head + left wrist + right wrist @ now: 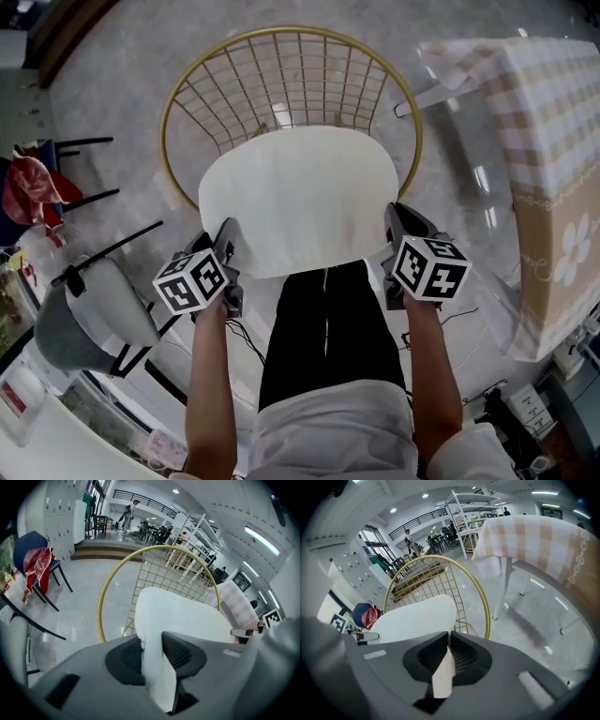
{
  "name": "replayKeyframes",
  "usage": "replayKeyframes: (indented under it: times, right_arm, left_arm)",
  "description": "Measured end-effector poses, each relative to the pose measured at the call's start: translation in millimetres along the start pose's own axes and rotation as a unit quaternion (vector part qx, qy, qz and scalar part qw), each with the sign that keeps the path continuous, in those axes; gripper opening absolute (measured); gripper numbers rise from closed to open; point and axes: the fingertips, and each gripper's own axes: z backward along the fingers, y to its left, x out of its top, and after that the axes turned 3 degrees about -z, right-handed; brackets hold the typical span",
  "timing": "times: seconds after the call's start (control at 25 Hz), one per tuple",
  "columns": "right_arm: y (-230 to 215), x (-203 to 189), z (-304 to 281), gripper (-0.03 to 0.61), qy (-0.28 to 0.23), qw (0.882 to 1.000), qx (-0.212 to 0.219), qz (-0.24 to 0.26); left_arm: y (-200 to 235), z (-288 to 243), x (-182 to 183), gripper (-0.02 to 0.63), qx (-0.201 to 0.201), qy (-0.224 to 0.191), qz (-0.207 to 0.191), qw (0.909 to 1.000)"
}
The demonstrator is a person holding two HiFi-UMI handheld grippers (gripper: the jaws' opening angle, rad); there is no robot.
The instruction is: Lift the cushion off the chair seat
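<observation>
The left claw (pixel 227 242) is clamped on the white cushion (pixel 300 192) at its near left edge, with a thick fold squeezed between the pads; the right claw (pixel 397 217) pinches the near right edge, almost closed on a thin fold; the cushion spans between them over the seat of the gold wire chair (pixel 281 70), which stands on the pale floor (pixel 122 84).
</observation>
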Motion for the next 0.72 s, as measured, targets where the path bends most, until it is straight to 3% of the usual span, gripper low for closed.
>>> replayKeyframes:
  times: [0.72]
  right_arm:
    - [50.3, 10.9, 45.5, 0.025, 0.008, 0.999, 0.038, 0.034]
  left_arm:
    - [-4.5, 60.1, 11.3, 0.107, -0.007, -0.016, -0.002, 0.9998]
